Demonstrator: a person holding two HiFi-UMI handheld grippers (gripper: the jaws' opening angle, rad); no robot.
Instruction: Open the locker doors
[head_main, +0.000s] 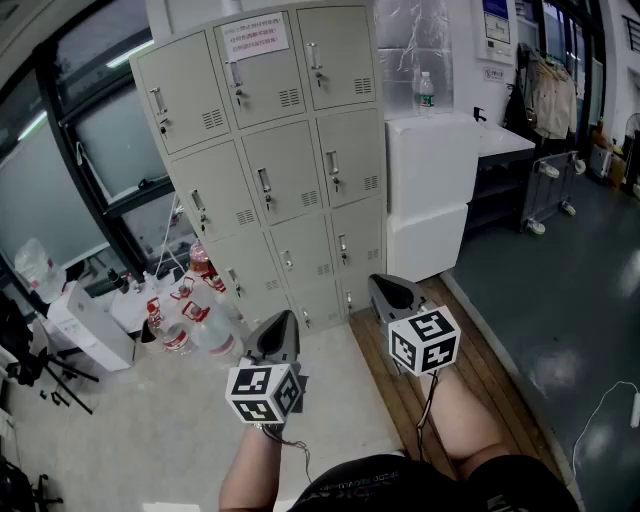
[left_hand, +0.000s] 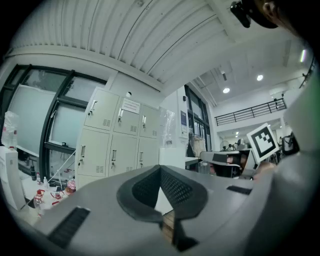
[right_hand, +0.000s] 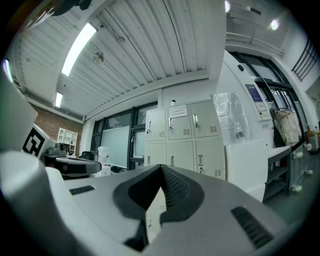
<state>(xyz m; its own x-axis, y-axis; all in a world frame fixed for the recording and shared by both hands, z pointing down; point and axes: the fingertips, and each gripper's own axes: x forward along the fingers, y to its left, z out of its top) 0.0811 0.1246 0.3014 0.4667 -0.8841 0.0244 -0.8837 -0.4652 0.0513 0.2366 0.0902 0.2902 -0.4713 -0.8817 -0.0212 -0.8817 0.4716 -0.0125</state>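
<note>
Straight ahead of both grippers in the head view, the locker (head_main: 270, 150) stands well apart with all doors closed, and the right gripper (head_main: 386, 287) is slightly nearer than the left gripper (head_main: 284, 318). Left gripper view: jaws clenched, empty, locker ahead-left. Right gripper view: jaws clenched, empty, locker near dead ahead with upright handles, so I'd lead with the right.

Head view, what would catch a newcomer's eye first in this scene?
The beige locker cabinet stands straight ahead with every door shut and a paper notice on its top middle door. Nearer the camera, the left gripper and right gripper are held side by side, jaws together and empty, short of the lockers. A cluster of bottles sits on the floor at the cabinet's lower left.
</note>
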